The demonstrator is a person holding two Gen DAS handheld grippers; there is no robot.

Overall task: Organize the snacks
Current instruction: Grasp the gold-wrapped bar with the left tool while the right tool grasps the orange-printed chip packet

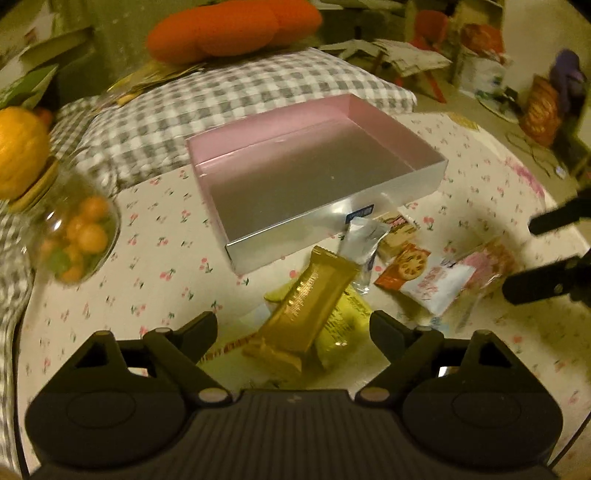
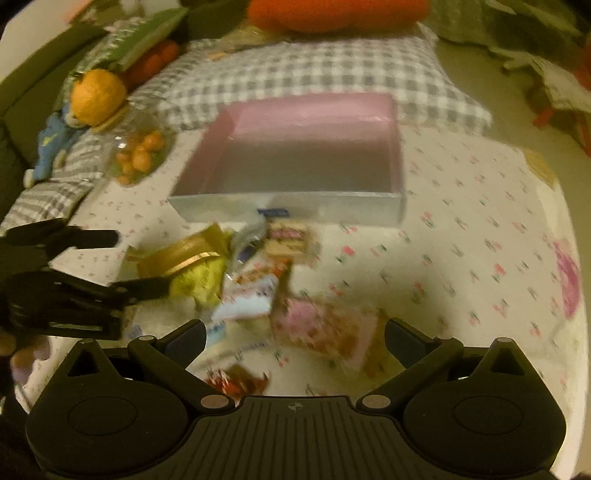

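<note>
A silver box with a pink inside [image 1: 288,236] stands empty on the flowered cloth. In front of it lies a heap of snack packets. A gold bar [image 1: 310,299] rests on a yellow packet [image 1: 345,321], and my left gripper [image 1: 293,332] is open with its fingers on either side of the bar, not touching it. My right gripper [image 2: 295,336] is open above a pink packet [image 2: 325,328]. A white-and-blue packet [image 2: 247,299] and an orange lotus-root packet [image 1: 404,267] lie among the rest. Each gripper shows in the other's view: the left gripper [image 2: 142,260], the right gripper [image 1: 519,258].
A glass jar of orange candies [image 1: 74,240] with a round orange top stands at the left, by a grey checked pillow [image 1: 221,103]. An orange cushion [image 1: 229,29] lies behind it. The box [image 2: 351,206] sits just beyond the heap. Clutter fills the far right.
</note>
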